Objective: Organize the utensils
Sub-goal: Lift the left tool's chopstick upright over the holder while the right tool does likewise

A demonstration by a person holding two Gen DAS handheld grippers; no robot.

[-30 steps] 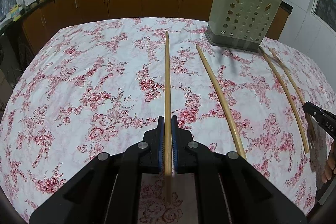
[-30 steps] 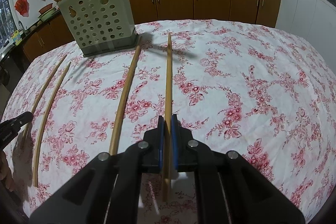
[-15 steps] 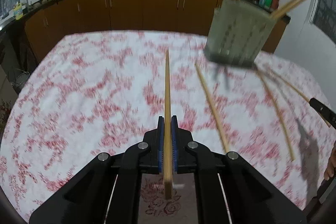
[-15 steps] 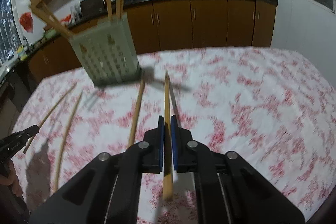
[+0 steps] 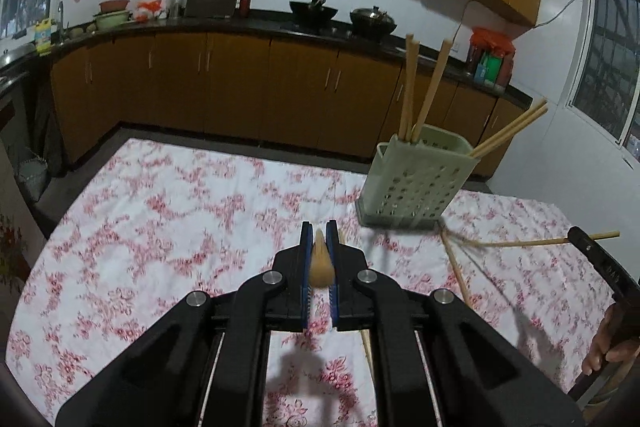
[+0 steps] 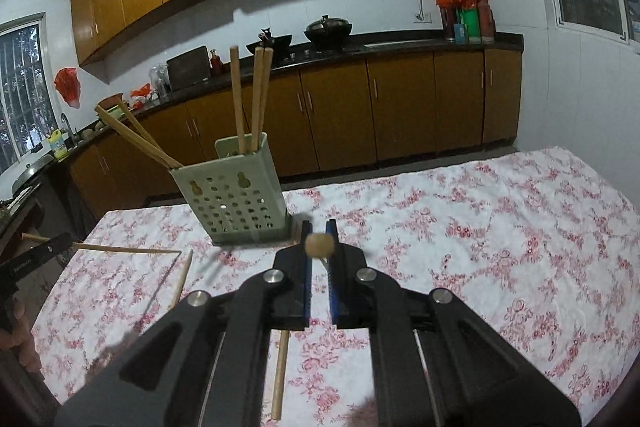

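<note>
Both of your claws have lifted off the cloth since a second ago, and each chopstick now points nearly straight at its own camera instead of lying flat ahead. Your left gripper (image 5: 319, 242) is pinching its chopstick (image 5: 321, 263) between the blue pads; your right gripper (image 6: 319, 242) is pinching the other chopstick (image 6: 319, 244), seen end-on as a blurred round tip. The green perforated holder (image 5: 416, 187) stands ahead and to the right of the left claw, and ahead and to the left of the right claw (image 6: 236, 203), with several chopsticks already standing in it. Loose chopsticks (image 5: 456, 273) lie on the floral tablecloth (image 5: 160, 219) to the right of the left claw, near the holder's base.

You seem to be carrying both sticks to the holder. Bring one claw over the open top at a time so the sticks do not cross. Tip the lower end down into a clear gap beside the leaning sticks, and release only once the tip is inside the rim.
</note>
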